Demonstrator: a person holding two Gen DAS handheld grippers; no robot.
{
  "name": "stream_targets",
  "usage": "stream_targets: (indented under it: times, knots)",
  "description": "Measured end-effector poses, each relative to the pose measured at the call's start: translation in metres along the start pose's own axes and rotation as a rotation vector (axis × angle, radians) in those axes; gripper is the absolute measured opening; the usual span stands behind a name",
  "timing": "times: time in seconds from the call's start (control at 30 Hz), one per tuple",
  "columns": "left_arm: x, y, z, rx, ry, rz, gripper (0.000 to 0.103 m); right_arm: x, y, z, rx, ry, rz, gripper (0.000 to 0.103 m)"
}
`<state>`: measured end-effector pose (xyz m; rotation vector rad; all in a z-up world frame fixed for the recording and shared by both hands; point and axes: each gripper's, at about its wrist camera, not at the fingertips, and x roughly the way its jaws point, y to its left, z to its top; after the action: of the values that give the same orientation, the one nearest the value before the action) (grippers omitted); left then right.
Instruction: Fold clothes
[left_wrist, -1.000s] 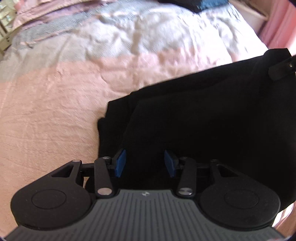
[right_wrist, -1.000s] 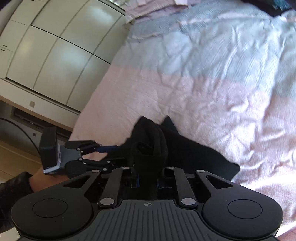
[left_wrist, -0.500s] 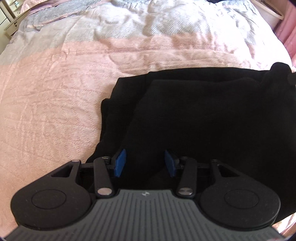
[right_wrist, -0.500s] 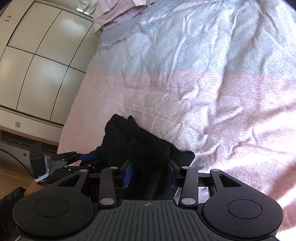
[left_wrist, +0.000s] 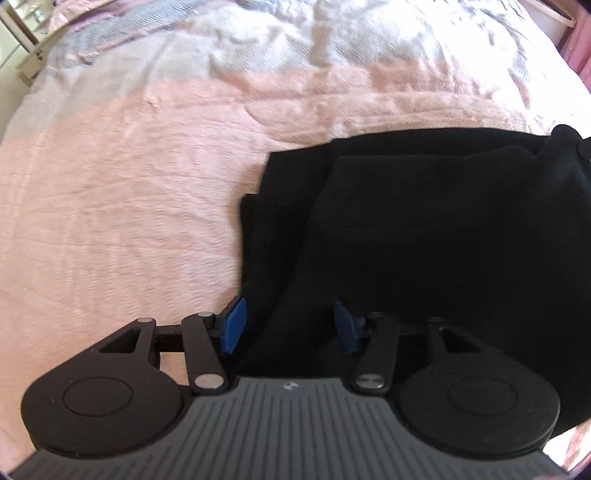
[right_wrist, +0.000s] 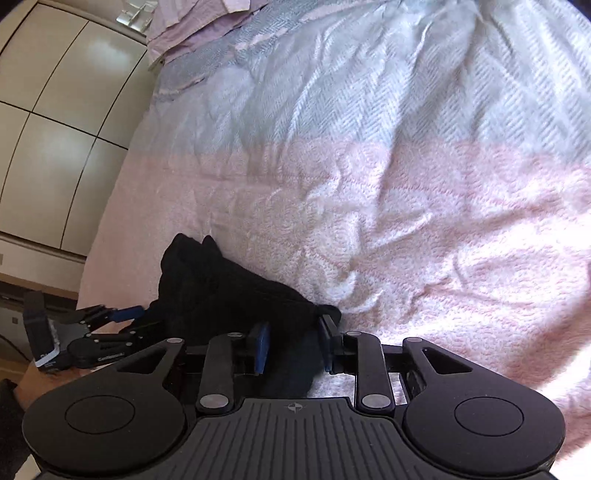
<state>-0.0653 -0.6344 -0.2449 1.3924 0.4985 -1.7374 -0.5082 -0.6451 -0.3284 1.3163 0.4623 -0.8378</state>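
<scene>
Pink bed (left_wrist: 129, 184) holds black cloth (left_wrist: 443, 229): left claw (left_wrist: 288, 325) opening over its edge, right claw (right_wrist: 293, 345) closing around its corner, probably to fold.

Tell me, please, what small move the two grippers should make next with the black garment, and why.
Probably draw both grippers back off the garment. It already lies folded in layers on the bedspread. The left gripper jaws are opening around its near edge, pads clear of the cloth. The right gripper jaws are closing with a corner between them, so reopen those first.
</scene>
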Motion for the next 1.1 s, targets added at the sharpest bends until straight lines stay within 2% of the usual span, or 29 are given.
stream_targets:
  times: [0.13,0.23,0.3,0.37,0.4,0.5,0.63,0.77,0.87,0.93,1.0,1.1]
  knots:
    - [-0.042,0.01,-0.028,0.009,-0.051,0.041,0.048,-0.024,0.026,-0.002,-0.06,-0.043,-0.038,0.028]
    - [-0.065,0.007,-0.055,0.036,-0.082,0.072,0.048,-0.035,0.058,-0.012,-0.155,-0.051,-0.022,0.028]
    - [-0.073,-0.001,-0.074,0.079,-0.088,0.084,0.049,-0.031,0.085,-0.03,-0.248,-0.028,0.0,0.028]
    - [-0.078,-0.016,-0.092,0.163,-0.091,0.104,0.051,-0.027,0.113,-0.048,-0.341,-0.005,0.021,0.029]
    - [-0.078,-0.025,-0.1,0.209,-0.092,0.109,0.053,-0.024,0.126,-0.058,-0.391,0.009,0.031,0.034]
    - [-0.075,-0.053,-0.12,0.375,-0.122,0.134,0.066,0.001,0.16,-0.107,-0.616,0.097,0.032,0.08]
    - [-0.058,-0.092,-0.143,0.631,-0.173,0.164,0.069,0.042,0.19,-0.172,-0.931,0.183,0.01,0.08]
    - [-0.026,-0.117,-0.162,0.864,-0.254,0.25,0.076,0.077,0.205,-0.218,-1.24,0.17,-0.1,0.08]
    - [0.001,-0.121,-0.167,0.925,-0.3,0.326,0.076,0.119,0.199,-0.258,-1.555,0.228,-0.269,0.08]
    - [0.019,-0.118,-0.168,0.956,-0.312,0.358,0.076,0.135,0.187,-0.278,-1.728,0.222,-0.351,0.08]
    - [0.029,-0.117,-0.166,0.995,-0.341,0.386,0.078,0.137,0.175,-0.278,-1.776,0.189,-0.374,0.08]
    - [0.035,-0.114,-0.158,1.017,-0.345,0.377,0.08,0.131,0.164,-0.262,-1.72,0.175,-0.329,0.079]
